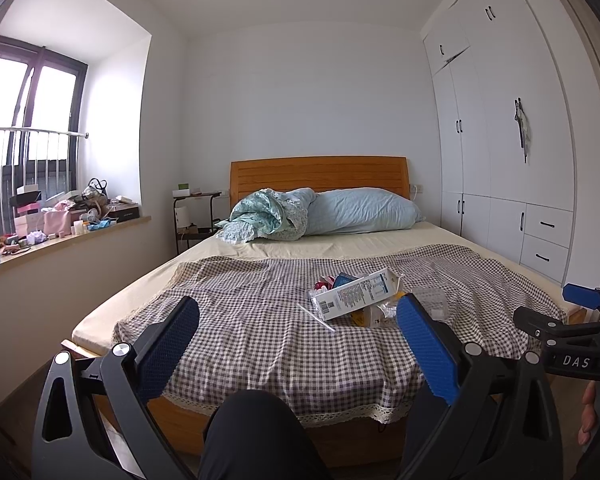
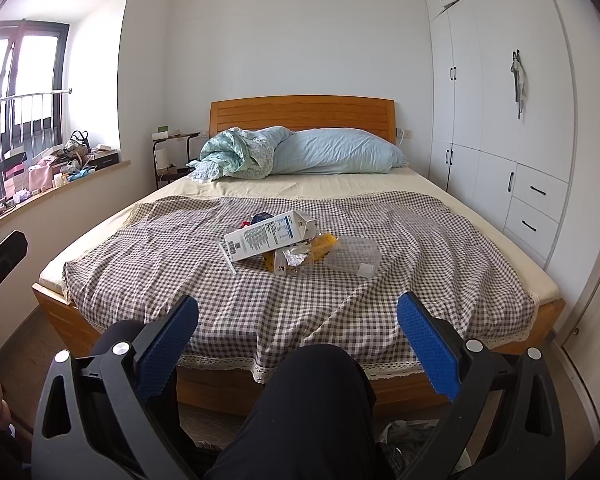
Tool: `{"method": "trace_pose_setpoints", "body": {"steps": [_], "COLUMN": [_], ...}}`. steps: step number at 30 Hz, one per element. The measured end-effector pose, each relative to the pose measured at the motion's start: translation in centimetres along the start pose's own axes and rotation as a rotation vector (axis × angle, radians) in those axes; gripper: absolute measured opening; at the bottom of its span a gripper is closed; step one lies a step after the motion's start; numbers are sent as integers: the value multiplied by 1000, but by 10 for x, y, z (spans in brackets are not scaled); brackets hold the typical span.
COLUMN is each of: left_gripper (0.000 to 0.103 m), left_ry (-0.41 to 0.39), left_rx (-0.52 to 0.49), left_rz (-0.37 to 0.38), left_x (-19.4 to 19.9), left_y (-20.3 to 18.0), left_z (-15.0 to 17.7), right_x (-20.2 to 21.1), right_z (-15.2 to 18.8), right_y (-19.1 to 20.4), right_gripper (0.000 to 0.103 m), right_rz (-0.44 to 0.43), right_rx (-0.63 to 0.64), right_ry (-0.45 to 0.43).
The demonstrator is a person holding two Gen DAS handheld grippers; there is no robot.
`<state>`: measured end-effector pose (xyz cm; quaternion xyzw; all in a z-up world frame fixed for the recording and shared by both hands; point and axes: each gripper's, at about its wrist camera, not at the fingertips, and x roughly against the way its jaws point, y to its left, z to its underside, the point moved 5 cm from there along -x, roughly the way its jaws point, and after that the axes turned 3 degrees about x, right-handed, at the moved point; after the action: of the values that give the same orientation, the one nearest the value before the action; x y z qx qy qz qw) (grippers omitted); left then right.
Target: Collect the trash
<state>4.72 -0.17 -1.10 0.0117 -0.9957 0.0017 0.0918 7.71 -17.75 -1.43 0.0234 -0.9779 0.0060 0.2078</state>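
A small heap of trash lies in the middle of the checked cloth (image 2: 180, 256) on the bed. It holds a white and blue carton (image 2: 268, 236) (image 1: 356, 294), a clear plastic tray (image 2: 356, 258), crumpled foil (image 2: 296, 258), a yellow wrapper (image 2: 324, 242) and a white straw (image 1: 316, 318). My left gripper (image 1: 300, 320) is open and empty, short of the bed's foot end. My right gripper (image 2: 298, 320) is open too, with nothing between its blue pads, and stands just as far back. The right gripper also shows at the left wrist view's right edge (image 1: 580, 312).
A person's dark-trousered knee (image 2: 312, 400) (image 1: 256, 428) sits low between the fingers. A white wardrobe (image 2: 500, 120) lines the right wall. A cluttered windowsill (image 1: 60, 220) runs along the left. Pillows and a wooden headboard (image 2: 300, 114) are at the far end. A crumpled bag (image 2: 412, 440) lies on the floor.
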Motion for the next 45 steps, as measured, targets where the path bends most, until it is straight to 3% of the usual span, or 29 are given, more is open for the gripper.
{"method": "trace_pose_setpoints", "body": {"steps": [15, 25, 38, 41, 44, 45], "left_gripper": [96, 96, 96, 96, 96, 96], "left_ry": [17, 62, 167, 192, 219, 230], "left_rx": [10, 9, 21, 30, 56, 66], "left_rz": [1, -1, -45, -49, -43, -44], "left_x": [-2, -25, -135, -167, -197, -207], "left_y": [1, 6, 21, 22, 21, 22], "left_z": [1, 5, 14, 18, 24, 26], "right_x": [-3, -22, -107, -133, -165, -174], "right_z": [4, 7, -3, -8, -11, -12], "right_y": [3, -16, -33, -39, -42, -44], "right_gripper": [96, 96, 96, 96, 96, 96], "right_rz": [1, -37, -43, -106, -221, -222], "right_rx": [15, -48, -55, -108, -196, -222], "right_ry": [9, 50, 84, 63, 118, 137]}}
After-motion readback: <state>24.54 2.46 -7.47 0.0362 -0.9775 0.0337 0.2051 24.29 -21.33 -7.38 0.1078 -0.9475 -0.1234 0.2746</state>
